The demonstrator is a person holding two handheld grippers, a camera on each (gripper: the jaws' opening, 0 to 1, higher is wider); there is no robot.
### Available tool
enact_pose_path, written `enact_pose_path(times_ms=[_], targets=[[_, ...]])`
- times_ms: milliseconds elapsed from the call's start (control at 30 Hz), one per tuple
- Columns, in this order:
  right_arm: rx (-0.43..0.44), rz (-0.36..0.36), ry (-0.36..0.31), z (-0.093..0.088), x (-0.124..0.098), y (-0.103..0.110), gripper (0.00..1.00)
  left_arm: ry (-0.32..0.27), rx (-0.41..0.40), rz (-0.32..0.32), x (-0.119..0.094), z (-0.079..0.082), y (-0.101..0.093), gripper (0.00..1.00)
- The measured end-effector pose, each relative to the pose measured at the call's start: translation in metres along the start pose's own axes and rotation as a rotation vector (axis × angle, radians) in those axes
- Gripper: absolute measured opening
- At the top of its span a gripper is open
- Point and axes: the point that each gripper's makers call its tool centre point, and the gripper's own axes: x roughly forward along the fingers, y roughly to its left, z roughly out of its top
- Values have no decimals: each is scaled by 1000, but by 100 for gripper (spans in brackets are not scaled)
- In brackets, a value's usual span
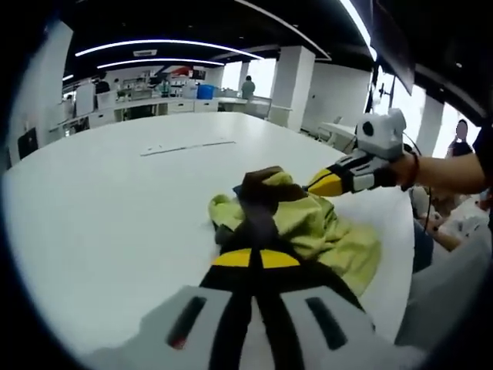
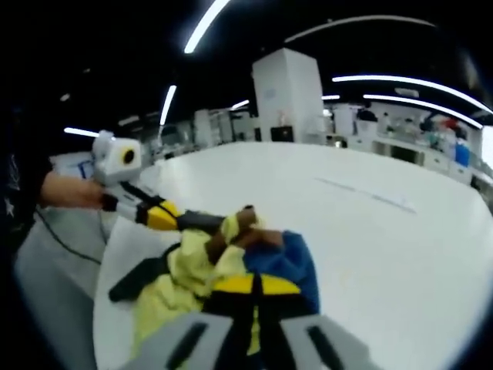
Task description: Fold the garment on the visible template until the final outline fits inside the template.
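The garment [image 1: 308,231] lies bunched at lower centre of the left gripper view, on the white table [image 1: 115,200], near its edge. The left gripper [image 1: 254,258] is closed on dark fabric. In the right gripper view the right gripper [image 2: 254,284] is closed on the yellow and blue bundle [image 2: 231,270]. Faint template lines [image 1: 189,146] lie well apart, toward upper centre.

Risks:
- Lifting both grips together may drag the garment off the table edge.
- Bunched layers may hide the sleeves, causing a crooked fold that overruns the template.
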Motion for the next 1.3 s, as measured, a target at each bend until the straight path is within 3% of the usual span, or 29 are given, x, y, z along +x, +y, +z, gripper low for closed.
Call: enact_pose_path(times_ms=[467, 733, 800, 967, 1100, 1300], targets=[[-60, -69, -72, 42, -31, -22, 0, -170, -56, 126, -26, 49, 43, 0], [-97, -141, -102, 68, -39, -40, 0, -269, -71, 138, -23, 82, 52, 0], [-81, -168, -123, 75, -39, -48, 0, -284, -78, 141, -19, 89, 56, 0], [-26, -242, -98, 76, -36, -70, 0, -323, -89, 197, -9, 101, 73, 0], [49, -297, -147, 86, -34, -88, 0, -362, -162, 204, 1, 108, 83, 0], [135, -386, -153, 87, -26, -115, 0, -335, -156, 262, 21, 105, 100, 0]])
